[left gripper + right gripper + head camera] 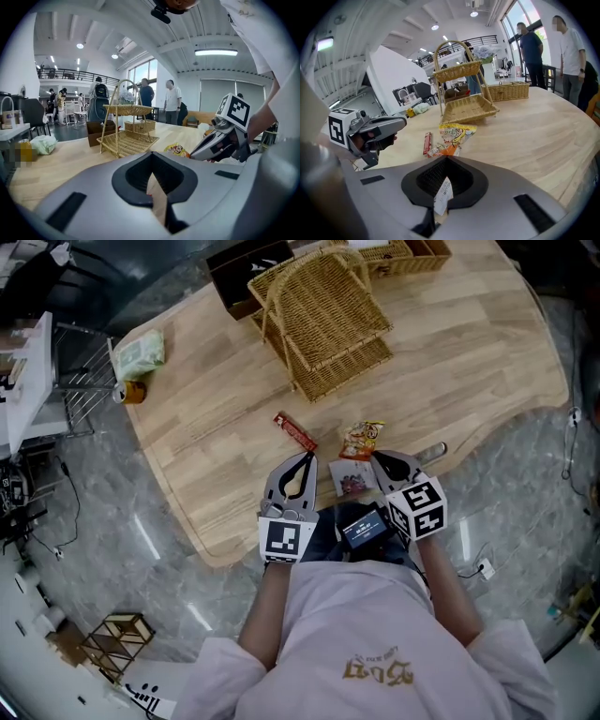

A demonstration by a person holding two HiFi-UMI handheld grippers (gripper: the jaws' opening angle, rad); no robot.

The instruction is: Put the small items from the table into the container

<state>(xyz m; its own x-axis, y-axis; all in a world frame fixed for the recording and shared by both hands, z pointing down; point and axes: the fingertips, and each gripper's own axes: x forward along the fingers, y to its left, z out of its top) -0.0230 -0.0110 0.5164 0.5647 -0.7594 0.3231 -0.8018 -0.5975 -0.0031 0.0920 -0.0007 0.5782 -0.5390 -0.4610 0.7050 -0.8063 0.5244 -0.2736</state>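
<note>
Right gripper: jaws pressed onto a thin white printed wrapper, edge-on between them. We place the two-tier woven wicker basket stand straight ahead, past the yellow snack bag. Left gripper, beak closed, sits alongside, no nearer. Only the right gripper view shows the pinch; the head view shows the trays' open tops.
</note>
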